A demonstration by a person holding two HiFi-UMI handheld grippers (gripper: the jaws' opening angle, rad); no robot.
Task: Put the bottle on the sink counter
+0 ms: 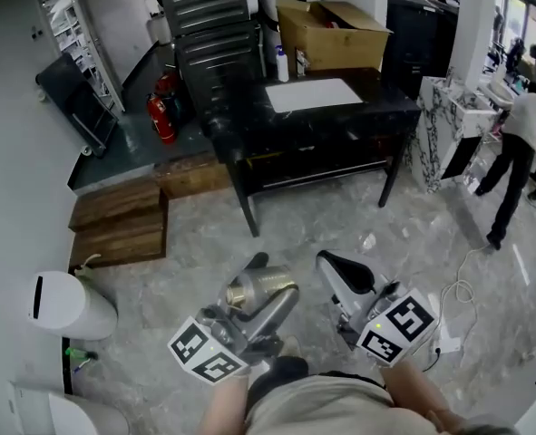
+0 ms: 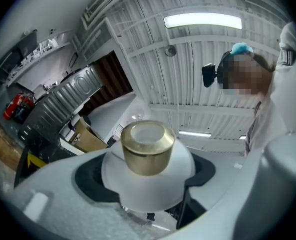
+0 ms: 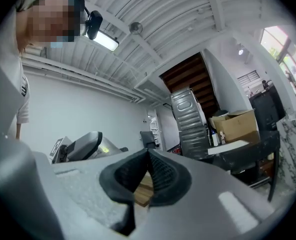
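White bottle with gold cap gripped in left claw; right claw closed, empty.

- The bottle has a rounded white body and a broad, shiny gold cap. It sits gripped between the jaws of the left gripper, tipped slightly upward with the cap pointing away from the person.
- The counter has a black stone-look top with a white rectangle set in it. It stands on dark legs, well apart from the bottle.
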